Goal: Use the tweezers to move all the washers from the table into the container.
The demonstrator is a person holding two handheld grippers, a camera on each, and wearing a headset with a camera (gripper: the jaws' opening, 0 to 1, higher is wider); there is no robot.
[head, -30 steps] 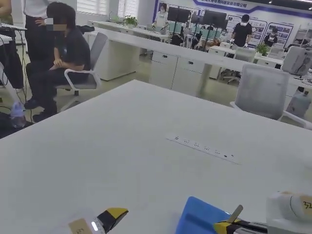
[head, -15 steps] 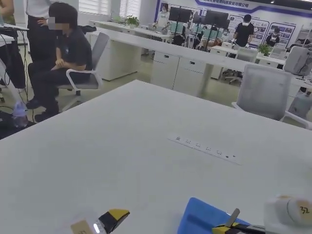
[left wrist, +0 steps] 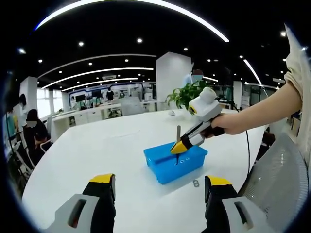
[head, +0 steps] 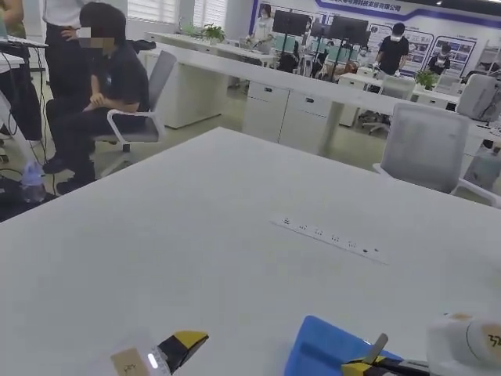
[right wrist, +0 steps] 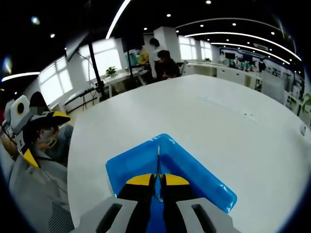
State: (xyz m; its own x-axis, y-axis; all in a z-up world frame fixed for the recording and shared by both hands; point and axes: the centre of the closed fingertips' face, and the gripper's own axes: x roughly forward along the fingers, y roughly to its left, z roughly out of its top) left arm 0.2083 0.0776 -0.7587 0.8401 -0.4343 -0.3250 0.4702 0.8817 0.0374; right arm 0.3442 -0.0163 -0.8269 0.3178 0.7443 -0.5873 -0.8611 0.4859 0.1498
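While the right tongs (right wrist: 157,182) have barely shifted, still clamping the tweezers (right wrist: 158,155) over the blue container (right wrist: 131,160), the left tongs (left wrist: 159,179) gape empty and a washer (left wrist: 196,183) waits on the counter (left wrist: 97,150) beside it.

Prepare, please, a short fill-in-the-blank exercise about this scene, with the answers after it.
1. The right tongs are shut on a pair of ____.
2. The container is ____ in colour.
3. The left tongs are ____, holding nothing.
4. One washer lies on the ____ beside the container.
Missing words: tweezers; blue; open; table.
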